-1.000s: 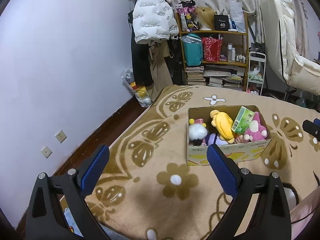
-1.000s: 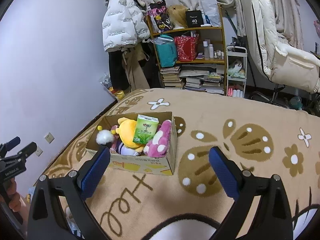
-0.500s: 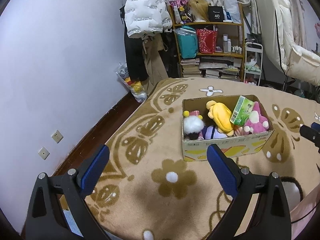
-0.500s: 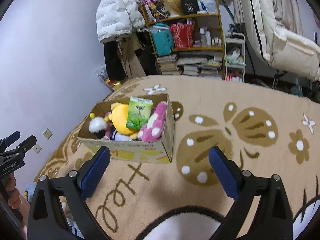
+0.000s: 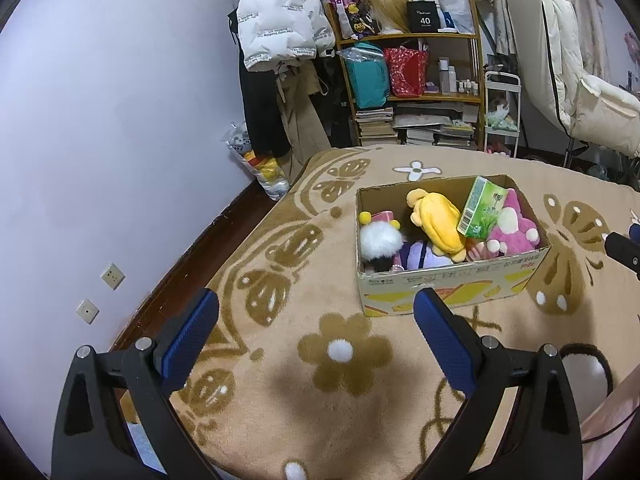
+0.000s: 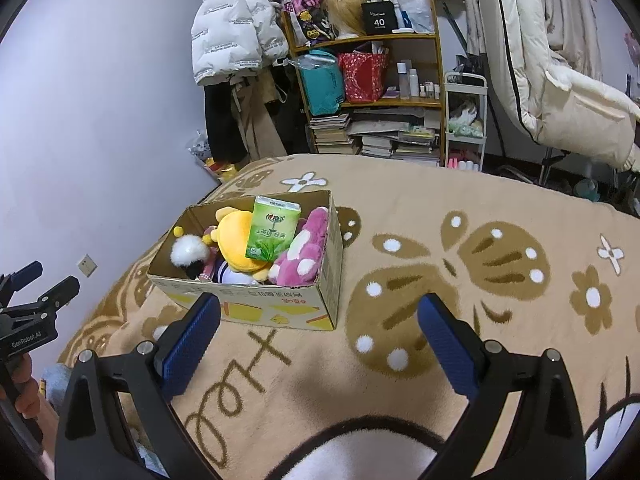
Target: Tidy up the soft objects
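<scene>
A cardboard box (image 5: 448, 284) (image 6: 256, 300) sits on a tan patterned blanket. Inside lie a yellow plush (image 5: 436, 222) (image 6: 234, 240), a pink plush (image 5: 514, 228) (image 6: 306, 252), a white fluffy toy (image 5: 378, 240) (image 6: 188, 250) and a green tissue pack (image 5: 482, 208) (image 6: 272, 228) leaning upright. My left gripper (image 5: 316, 316) hovers open, short of the box's left front. My right gripper (image 6: 318, 316) hovers open over the blanket at the box's right front corner. Both hold nothing.
A wooden shelf (image 5: 416, 92) (image 6: 372, 92) with books and bags stands at the back, jackets (image 5: 276, 20) hanging beside it. A white padded chair (image 6: 560, 92) is at right. Bare wall (image 5: 100, 120) and dark floor run along the left of the blanket.
Both grippers have risen and tilted, so the box now sits a little lower and closer in each view. Both stay open; box contents unchanged.
</scene>
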`<state>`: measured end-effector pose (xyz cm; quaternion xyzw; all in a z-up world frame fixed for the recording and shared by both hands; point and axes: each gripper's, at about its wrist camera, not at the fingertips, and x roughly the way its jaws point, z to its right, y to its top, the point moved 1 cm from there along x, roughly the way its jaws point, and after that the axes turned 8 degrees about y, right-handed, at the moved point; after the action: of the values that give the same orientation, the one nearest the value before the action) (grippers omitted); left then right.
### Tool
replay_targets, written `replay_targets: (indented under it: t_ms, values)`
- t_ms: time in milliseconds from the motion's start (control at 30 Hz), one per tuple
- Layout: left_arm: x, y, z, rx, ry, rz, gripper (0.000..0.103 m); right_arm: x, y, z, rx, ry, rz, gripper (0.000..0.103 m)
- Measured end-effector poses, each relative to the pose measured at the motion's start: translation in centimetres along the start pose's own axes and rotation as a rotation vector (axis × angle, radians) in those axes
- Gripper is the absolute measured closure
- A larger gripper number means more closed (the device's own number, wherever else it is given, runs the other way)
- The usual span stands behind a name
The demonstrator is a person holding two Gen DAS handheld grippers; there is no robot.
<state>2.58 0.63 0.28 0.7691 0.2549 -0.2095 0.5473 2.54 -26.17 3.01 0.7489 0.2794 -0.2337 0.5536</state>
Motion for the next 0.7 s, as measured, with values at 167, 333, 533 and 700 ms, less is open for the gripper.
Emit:
replay_targets:
  t_ms: [167,333,533,700]
  values:
    - [0.05,-0.02,0.08,-0.006,-0.006,-0.002,0.006,-0.42,0.01,-0.4,-0.022,-0.001,0.019,0.0]
    - [0.05,-0.08,0.17,-0.008,0.01,0.004,0.006,-0.53,-0.08,-0.45,-0.022,-0.001,0.022,0.0]
    - [-0.17,-0.01,0.01,-0.025,0.016,0.018,0.0,-0.58,-0.11,-0.41,-0.023,-0.001,0.024,0.0]
    - [-0.49,-0.09,-0.08,-0.024,0.026,0.034,0.0,-0.67,-0.07,-0.34,-0.022,-0.001,0.025,0.0]
